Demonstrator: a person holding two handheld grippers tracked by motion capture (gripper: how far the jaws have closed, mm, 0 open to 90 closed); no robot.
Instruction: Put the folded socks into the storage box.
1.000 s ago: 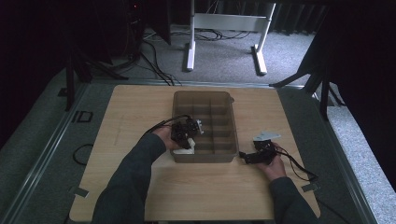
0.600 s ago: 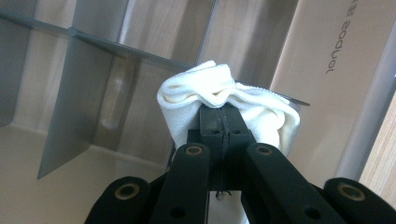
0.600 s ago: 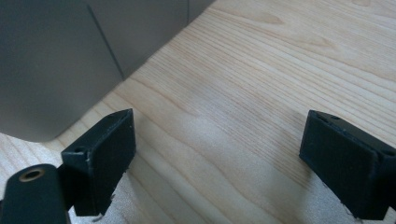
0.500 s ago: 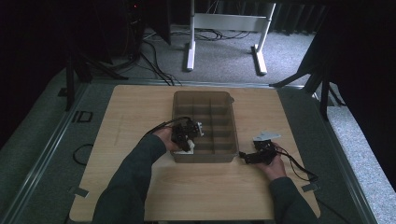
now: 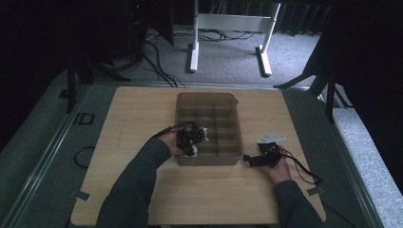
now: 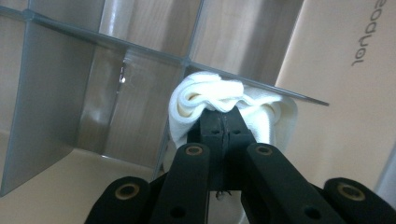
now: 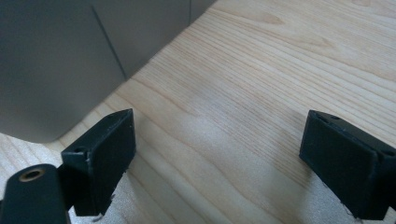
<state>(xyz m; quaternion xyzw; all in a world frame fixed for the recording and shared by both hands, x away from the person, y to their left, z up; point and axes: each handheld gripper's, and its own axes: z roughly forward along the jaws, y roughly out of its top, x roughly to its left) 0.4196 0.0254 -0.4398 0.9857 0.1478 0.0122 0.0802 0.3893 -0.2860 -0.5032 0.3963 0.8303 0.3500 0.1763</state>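
A grey translucent divided box (image 5: 207,100) stands in the middle of the wooden table. My left gripper (image 5: 196,138) reaches over the box's near left part and is shut on a bunched white cloth (image 6: 224,100). In the left gripper view that cloth lies against the top edge of a divider (image 6: 140,46), over the compartments. My right gripper (image 5: 249,159) rests on the table just right of the box's near right corner. Its jaws stand wide open with bare wood between them, and the box's grey wall (image 7: 56,60) is close by its left fingertip (image 7: 100,158).
The wooden table (image 5: 133,109) has free room left of the box and along its front edge. Cables trail from both grippers over the table. Beyond the table's far edge stand a white frame (image 5: 228,28) and dark stands on grey carpet.
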